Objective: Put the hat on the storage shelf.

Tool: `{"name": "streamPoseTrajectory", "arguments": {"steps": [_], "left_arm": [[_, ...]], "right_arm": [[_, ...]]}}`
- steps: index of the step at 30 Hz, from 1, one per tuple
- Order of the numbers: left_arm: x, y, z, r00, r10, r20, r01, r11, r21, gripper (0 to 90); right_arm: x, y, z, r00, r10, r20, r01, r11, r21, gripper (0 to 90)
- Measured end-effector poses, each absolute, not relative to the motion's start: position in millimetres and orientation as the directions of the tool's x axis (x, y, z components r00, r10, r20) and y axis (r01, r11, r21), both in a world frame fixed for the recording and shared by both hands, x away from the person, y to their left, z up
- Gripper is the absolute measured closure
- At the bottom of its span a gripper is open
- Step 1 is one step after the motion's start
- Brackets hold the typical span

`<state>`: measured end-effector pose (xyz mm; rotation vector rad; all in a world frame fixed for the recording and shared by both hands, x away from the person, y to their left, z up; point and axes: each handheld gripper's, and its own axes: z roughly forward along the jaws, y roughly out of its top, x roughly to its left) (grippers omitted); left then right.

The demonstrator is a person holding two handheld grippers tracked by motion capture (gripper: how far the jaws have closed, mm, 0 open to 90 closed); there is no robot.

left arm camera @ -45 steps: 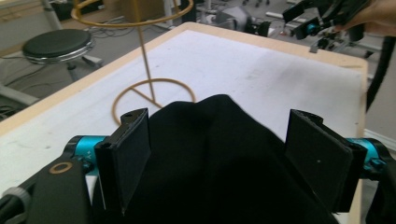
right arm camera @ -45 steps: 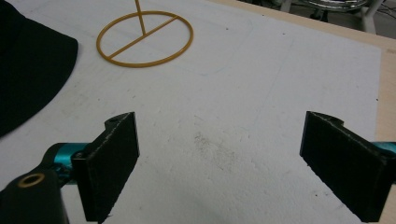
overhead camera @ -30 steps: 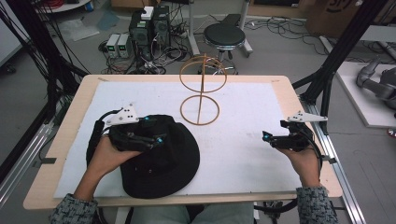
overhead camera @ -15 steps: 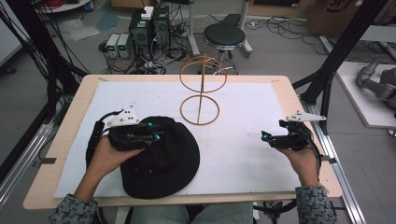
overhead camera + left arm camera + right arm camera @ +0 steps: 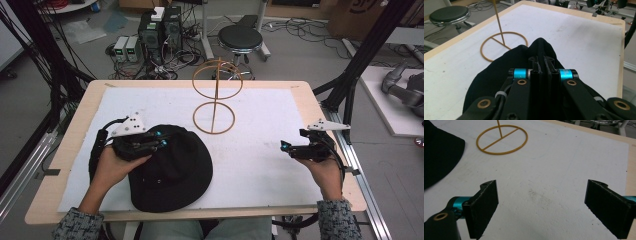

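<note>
Jaws of the left gripper [image 5: 541, 66] have just been closing and now pinch a fold of the black hat [image 5: 172, 170], whose crown bunches up between and ahead of them. Lifting toward the wooden hat stand [image 5: 215, 97] beyond looks possible next. The right gripper [image 5: 541, 205] hangs released, 2 pads wide apart over bare mat.

The left gripper [image 5: 159, 141] jaws, open a second ago, now pinch a fold of the black hat [image 5: 172, 172].
</note>
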<state>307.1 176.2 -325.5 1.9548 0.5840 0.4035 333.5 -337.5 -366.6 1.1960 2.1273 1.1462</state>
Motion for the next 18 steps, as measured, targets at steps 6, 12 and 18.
{"name": "streamPoseTrajectory", "arguments": {"steps": [6,12,18], "left_arm": [[304.1,193.2,-308.8,0.814,0.580,0.034,0.192,-0.323,0.927,85.1],[303.5,212.5,-295.9,0.799,0.601,0.033,0.168,-0.274,0.947,85.0],[309.8,232.9,-288.4,0.782,0.622,0.024,0.150,-0.226,0.962,85.0]], "right_arm": [[331.2,-340.1,-366.4,-0.523,0.852,0.022,0.483,0.275,0.831,11.5],[332.9,-337.5,-368.0,-0.529,0.848,0.027,0.483,0.275,0.832,11.5],[333.5,-334.9,-367.8,-0.537,0.843,0.032,0.482,0.275,0.832,11.5]]}}
